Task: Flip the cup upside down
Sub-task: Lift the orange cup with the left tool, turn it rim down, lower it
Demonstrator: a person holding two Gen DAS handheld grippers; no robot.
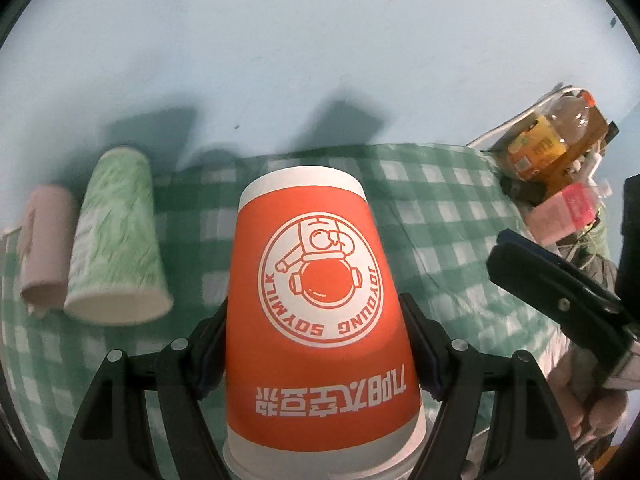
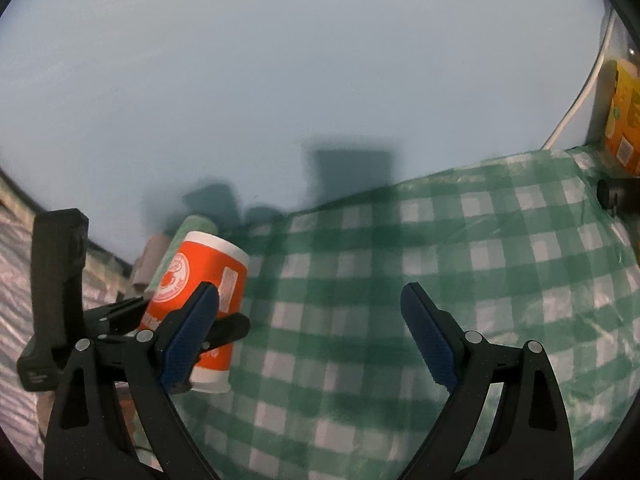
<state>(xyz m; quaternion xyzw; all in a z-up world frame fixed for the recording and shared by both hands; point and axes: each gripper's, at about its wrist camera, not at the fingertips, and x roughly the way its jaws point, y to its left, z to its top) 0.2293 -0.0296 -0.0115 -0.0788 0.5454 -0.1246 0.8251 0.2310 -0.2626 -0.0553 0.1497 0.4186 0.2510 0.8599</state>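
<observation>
Cup (image 1: 316, 308), orange, already inverted with base up and rim down, clamped at mid-wall in left gripper (image 1: 316, 344) over checked cloth (image 1: 460, 216), apparently not yet set down and released; right gripper (image 2: 310, 336) wide, holding nothing; 2 other cups (image 1: 116, 236) alongside.

orange cup (image 1: 320, 308) rim cut off at bottom edge; pink cup (image 1: 44, 248) blurred, half behind green cup (image 1: 116, 236)

A green-and-white checked tablecloth (image 1: 460, 216) covered the surface. On it, a green patterned paper cup (image 1: 116, 236) stood inverted, touching a pink cup (image 1: 44, 244). An amber drink bottle (image 1: 556, 136) and a pink carton (image 1: 564, 212) lay beside the cloth's edge.
</observation>
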